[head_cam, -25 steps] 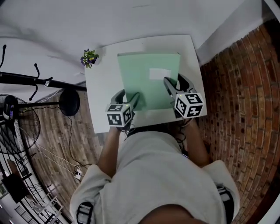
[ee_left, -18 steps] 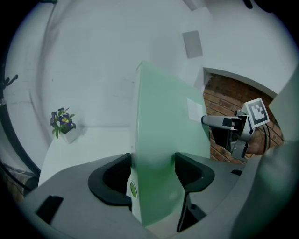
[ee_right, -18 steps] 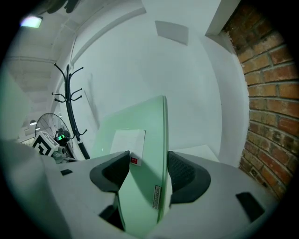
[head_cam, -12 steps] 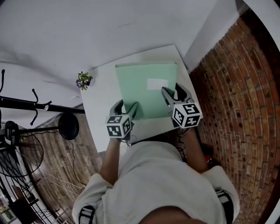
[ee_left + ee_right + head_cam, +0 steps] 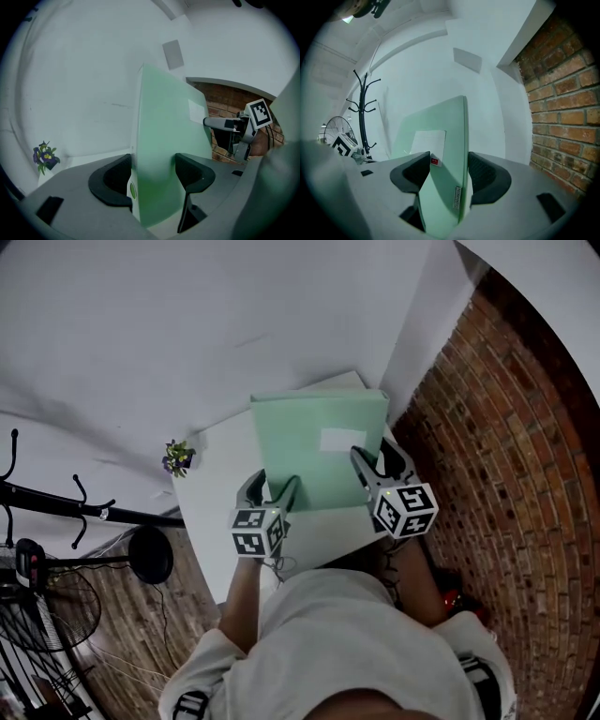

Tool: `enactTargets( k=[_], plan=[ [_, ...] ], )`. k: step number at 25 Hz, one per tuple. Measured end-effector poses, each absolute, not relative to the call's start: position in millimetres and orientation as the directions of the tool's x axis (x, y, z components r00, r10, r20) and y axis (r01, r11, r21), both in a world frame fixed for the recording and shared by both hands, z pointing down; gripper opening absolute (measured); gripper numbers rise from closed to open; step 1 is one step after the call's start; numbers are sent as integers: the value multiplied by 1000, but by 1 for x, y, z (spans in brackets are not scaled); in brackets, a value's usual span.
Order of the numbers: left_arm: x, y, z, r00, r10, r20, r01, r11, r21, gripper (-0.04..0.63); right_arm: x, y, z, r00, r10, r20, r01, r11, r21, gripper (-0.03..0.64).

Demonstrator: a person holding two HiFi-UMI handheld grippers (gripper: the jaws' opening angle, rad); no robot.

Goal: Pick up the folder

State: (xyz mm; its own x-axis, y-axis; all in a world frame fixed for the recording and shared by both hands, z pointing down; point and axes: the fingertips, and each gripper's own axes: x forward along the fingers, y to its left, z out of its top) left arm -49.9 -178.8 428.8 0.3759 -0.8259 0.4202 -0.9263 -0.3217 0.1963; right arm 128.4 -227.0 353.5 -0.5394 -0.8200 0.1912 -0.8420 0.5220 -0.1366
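A pale green folder (image 5: 317, 448) with a white label is held up off the white table (image 5: 323, 532), tilted with its far edge raised. My left gripper (image 5: 275, 491) is shut on its near left corner; in the left gripper view the folder (image 5: 161, 140) stands between the two black jaws. My right gripper (image 5: 375, 465) is shut on its near right edge; in the right gripper view the folder (image 5: 440, 154) runs upright between the jaws, its label facing left. The right gripper (image 5: 236, 126) also shows across the folder in the left gripper view.
A small potted plant (image 5: 175, 457) stands at the table's far left corner. A brick wall (image 5: 506, 456) rises on the right and a white wall behind. A black coat stand (image 5: 56, 507) and a fan (image 5: 33, 601) are on the wooden floor at the left.
Both grippers have lifted the folder off the table and raised its far edge. The head view has swung, so the table sits lower and smaller in the picture.
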Motion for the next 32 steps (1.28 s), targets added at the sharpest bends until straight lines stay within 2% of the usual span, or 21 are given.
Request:
enactTargets(
  k=[8,17,32],
  plan=[
    [-46,-190,380,395,-858,329,-919,-373,131,310,136,-224,306,-527,-845,89,-849,519,-97,258],
    [-42,-194,353,414,-873,260,-910,-394,126,310,140,-221,275,-517,-855,28,-855,515,-57,258],
    [-39,-190,350,416,-875,248,-909,-399,118,310,143,-216,272,-509,-860,19,-860,508,-47,258]
  ],
)
